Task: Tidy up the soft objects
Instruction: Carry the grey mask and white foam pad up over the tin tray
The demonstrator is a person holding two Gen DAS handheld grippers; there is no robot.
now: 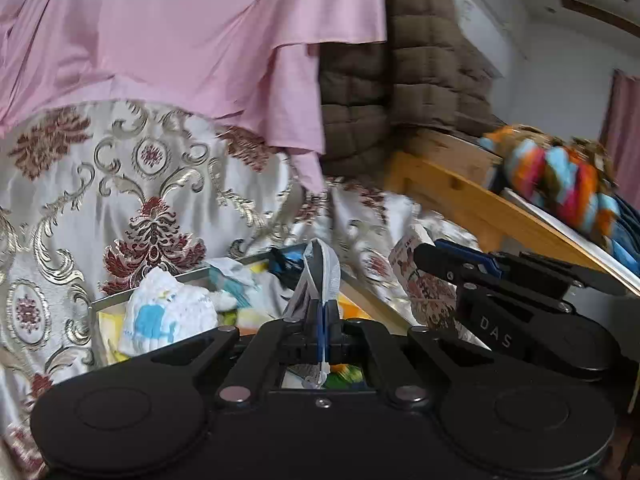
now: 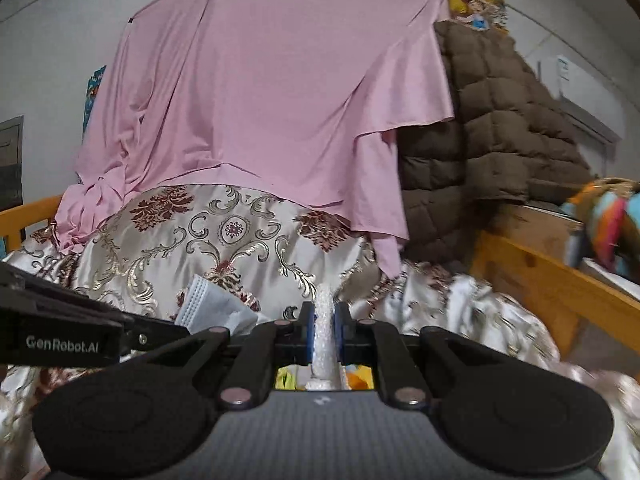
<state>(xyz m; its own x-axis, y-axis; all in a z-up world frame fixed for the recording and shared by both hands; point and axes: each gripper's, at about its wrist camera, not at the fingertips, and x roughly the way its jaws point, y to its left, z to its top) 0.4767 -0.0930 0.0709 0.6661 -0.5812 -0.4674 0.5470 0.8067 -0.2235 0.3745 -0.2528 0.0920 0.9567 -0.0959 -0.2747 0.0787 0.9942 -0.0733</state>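
Note:
In the left wrist view my left gripper point(image 1: 323, 308) is shut on a pale blue-grey face mask point(image 1: 320, 268), which stands up folded between the pads. Below and ahead lies an open box point(image 1: 188, 274) holding soft items, among them a white padded piece with blue print point(image 1: 168, 316). My right gripper point(image 1: 424, 256) reaches in from the right, above the box's far side. In the right wrist view my right gripper point(image 2: 324, 316) is shut on a white bubbly foam strip point(image 2: 325, 300). The left gripper point(image 2: 180, 326) with the mask point(image 2: 208, 304) shows at the left.
A patterned satin bedspread point(image 2: 224, 236) covers the bed, with a pink cloth point(image 2: 260, 92) draped over it. Further right hangs a brown quilted jacket point(image 2: 492, 120). A wooden bed rail point(image 2: 532, 276) runs along the right, and a striped knitted item point(image 1: 560, 184) lies beyond it.

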